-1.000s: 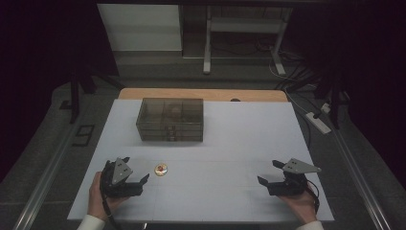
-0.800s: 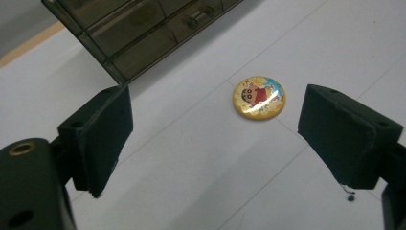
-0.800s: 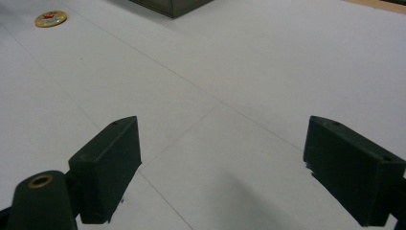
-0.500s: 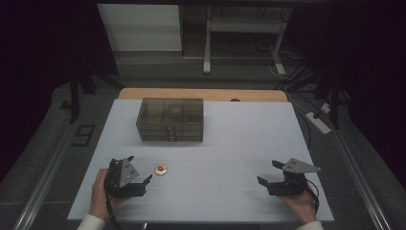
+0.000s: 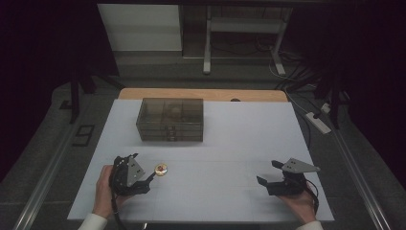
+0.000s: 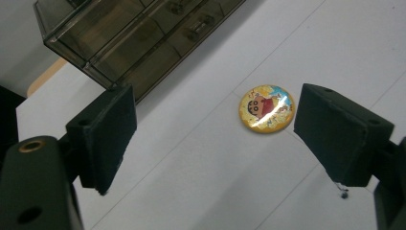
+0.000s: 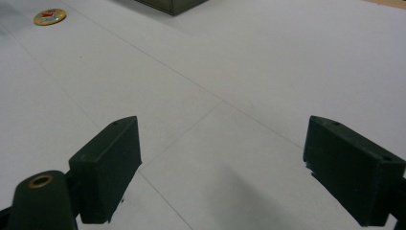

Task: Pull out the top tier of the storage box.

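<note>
**Badge lies just ahead of the open left gripper on a mostly bare bench**

The white bench (image 5: 230, 143) carries little: one round badge (image 5: 161, 168) and one smoky clear drawer box (image 5: 170, 119). The box sits left of centre toward the far edge, well apart from both grippers. Wide bare sheet runs between the box and the near edge, and across the whole right half, so there is open room on every side of the badge. A strip of wooden top shows beyond the far edge of the white sheet.

The badge rests flat on the bench at near left, just to the right of the left gripper (image 5: 149, 176). In the left gripper view it lies a little beyond the tips and nearer to the right finger (image 6: 342, 132) than the left one, touching neither. The fingers stand wide apart with nothing between them.

The right gripper (image 5: 269, 173) is held low at near right, close to the near edge and well apart from the badge. Its fingers (image 7: 107, 160) are also spread wide and hold nothing.

The badge bears a cartoon figure in red on a yellow ground; no writing on it can be read. The box shows several drawers with small handles; no label is legible.
</note>
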{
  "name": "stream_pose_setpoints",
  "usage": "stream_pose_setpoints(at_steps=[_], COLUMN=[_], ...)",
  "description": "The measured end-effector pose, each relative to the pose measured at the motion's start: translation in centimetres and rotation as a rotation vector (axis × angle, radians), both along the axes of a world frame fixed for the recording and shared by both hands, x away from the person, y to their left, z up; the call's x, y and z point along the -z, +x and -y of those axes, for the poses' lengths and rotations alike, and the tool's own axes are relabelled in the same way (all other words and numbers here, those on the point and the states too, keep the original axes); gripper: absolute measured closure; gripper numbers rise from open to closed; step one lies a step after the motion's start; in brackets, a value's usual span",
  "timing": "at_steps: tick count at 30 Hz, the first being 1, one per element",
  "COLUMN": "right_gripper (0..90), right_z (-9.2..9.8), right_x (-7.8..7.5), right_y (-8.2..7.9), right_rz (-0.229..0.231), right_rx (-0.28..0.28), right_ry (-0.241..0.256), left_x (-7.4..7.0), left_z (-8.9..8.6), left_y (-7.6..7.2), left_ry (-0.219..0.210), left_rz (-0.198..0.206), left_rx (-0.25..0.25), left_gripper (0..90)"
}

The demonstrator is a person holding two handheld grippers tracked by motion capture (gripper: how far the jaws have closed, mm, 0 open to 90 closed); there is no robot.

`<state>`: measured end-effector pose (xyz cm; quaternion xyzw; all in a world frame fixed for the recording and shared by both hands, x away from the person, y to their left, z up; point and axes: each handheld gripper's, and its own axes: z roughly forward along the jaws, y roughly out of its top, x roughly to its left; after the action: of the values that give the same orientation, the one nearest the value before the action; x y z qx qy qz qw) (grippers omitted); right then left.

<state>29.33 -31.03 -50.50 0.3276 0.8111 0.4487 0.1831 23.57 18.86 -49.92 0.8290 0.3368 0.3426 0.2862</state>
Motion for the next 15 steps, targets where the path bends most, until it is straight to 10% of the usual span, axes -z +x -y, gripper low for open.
stream_pose_setpoints(at_steps=[15], right_gripper=[12.2], right_z=[0.0], right_x=[0.0], right_y=[0.1], right_rz=[-0.005], right_rx=[0.001], right_ry=[-0.006], left_x=[0.1], left_z=[1.0], left_y=[1.2], left_ry=[0.033], left_rz=[0.018], left_rx=[0.011], left_gripper=[15.3])
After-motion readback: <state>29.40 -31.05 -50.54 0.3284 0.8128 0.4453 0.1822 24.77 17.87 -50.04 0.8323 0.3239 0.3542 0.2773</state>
